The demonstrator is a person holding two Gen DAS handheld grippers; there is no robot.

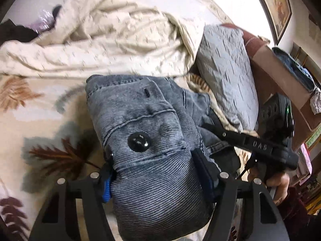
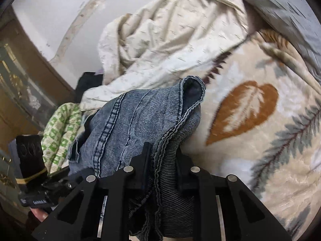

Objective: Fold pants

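Clearly, the left gripper point(image 1: 158, 178) clamps the buttoned waistband of the faded blue-grey denim pants point(image 1: 140, 108) above the leaf-patterned blanket point(image 1: 30, 108). Only the right wrist view shows the right gripper point(image 2: 162, 160) pinching the pants' hem, nearly closed.

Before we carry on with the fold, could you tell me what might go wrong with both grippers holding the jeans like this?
1. The left gripper clamps a thick bunch of the jeans near the button; layers could slip unevenly.
2. The right gripper pinches only a hem edge, which might pull free.
3. The cream blanket lies crumpled right behind the jeans, so it could snag.
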